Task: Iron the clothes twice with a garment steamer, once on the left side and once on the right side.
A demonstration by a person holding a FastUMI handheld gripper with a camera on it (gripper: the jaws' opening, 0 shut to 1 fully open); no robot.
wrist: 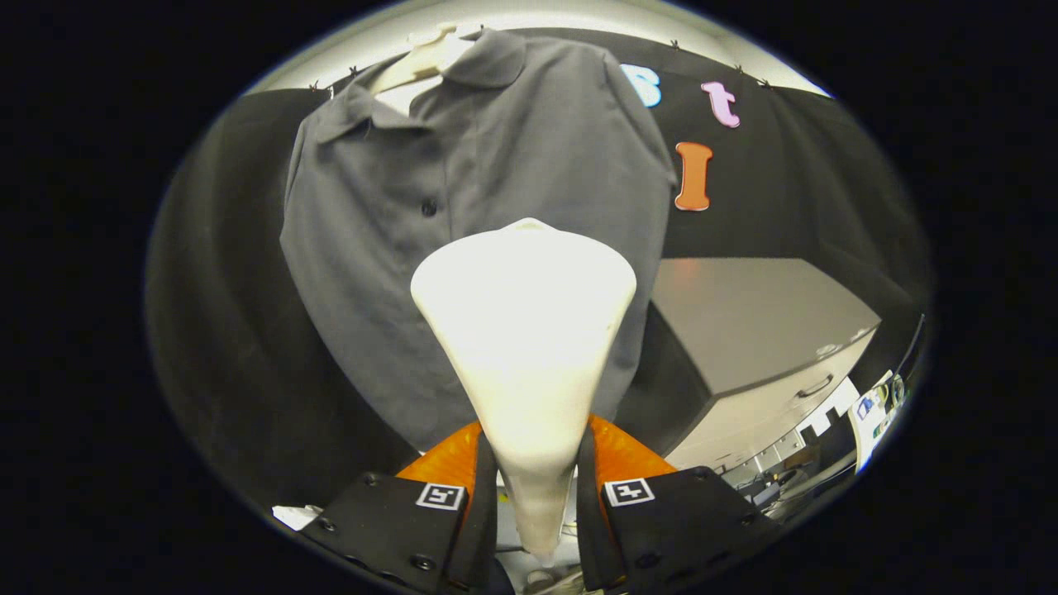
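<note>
Two fingers [536, 496] pinch the narrow neck of the garment steamer [524, 347], one pressed against each side of it. The gripper [536, 496] therefore carries the tool at its slimmest section, with the wide head flaring forward beyond the fingertips.

Steamer position: the head sits in front of the lower middle of the grey polo shirt [463, 215], below the button placket [429, 207]. Whether the head touches the cloth cannot be determined.

Handling, steamer: the shell looks like smooth, rigid plastic and is probably slippery. The neck is the appropriate hold, since the taper resists sliding forward out of the fingers. The head is front-heavy in appearance, so expect it to tip downward if the pinch loosens.

Handling, shirt: the fabric is soft and limp and hangs from a hanger [426, 58] at the collar. It will likely swing away under pressure. Light, slow strokes are advisable.

Surroundings: a white cabinet with a drawer handle [769, 330] stands to the right of the shirt, behind the steamer head. Neither side of the shirt can be judged as finished.
</note>
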